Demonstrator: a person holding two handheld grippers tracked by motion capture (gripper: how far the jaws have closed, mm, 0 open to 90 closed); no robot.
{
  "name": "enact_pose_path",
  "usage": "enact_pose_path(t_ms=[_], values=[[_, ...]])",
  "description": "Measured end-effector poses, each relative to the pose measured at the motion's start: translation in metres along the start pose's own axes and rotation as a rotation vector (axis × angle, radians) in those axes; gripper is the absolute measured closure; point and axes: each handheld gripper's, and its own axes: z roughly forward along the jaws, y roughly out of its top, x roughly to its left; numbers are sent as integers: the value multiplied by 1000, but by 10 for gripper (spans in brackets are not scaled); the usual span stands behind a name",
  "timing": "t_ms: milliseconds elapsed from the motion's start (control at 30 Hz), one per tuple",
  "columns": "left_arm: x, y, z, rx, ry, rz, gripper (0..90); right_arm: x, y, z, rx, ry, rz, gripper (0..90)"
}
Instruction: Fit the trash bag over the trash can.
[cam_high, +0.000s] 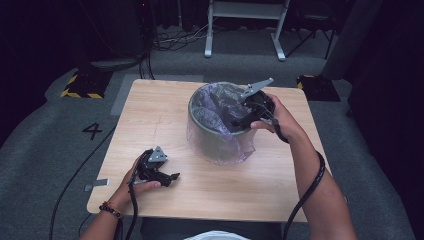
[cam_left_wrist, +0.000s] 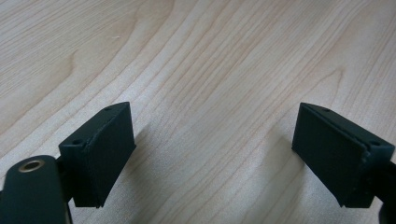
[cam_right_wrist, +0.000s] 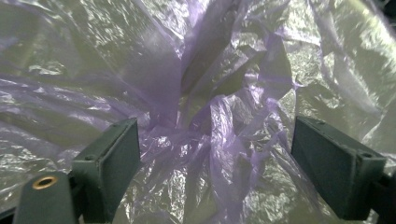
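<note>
A round grey bin (cam_high: 216, 142) stands in the middle of the wooden table (cam_high: 165, 107), lined with a thin purple plastic bag (cam_high: 212, 107) whose edge drapes over the rim. My right gripper (cam_high: 239, 121) reaches into the bin mouth from the right side. In the right gripper view its jaws stand wide apart, with crumpled purple bag (cam_right_wrist: 210, 126) film bunched between and beyond them; the pads do not press on it. My left gripper (cam_high: 172, 176) rests low over the table near the front left, jaws open over bare wood (cam_left_wrist: 210, 93), nothing between them.
The table's front edge lies close under my left hand. Cables trail from both grippers off the front. Beyond the table, on grey floor, stand a white metal frame (cam_high: 245, 30) and yellow-black striped bases (cam_high: 82, 87).
</note>
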Motion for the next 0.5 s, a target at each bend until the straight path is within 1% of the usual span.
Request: enact_pose_path(t_ms=[33,100,133,233,300,500], values=[[0,0,0,1,-1,0,129,0,0,0,5,0,5,160],[0,0,0,0,-1,-2,129,0,0,1,15,5,-1,160],[0,0,0,0,-1,0,129,-1,0,1,24,9,6,159],[0,0,0,0,-1,0,129,-1,0,1,30,11,1,159],[0,0,0,0,-1,0,129,-1,0,2,35,17,7,159],[0,0,0,0,-1,-2,129,-1,-1,3,66,29,5,159]])
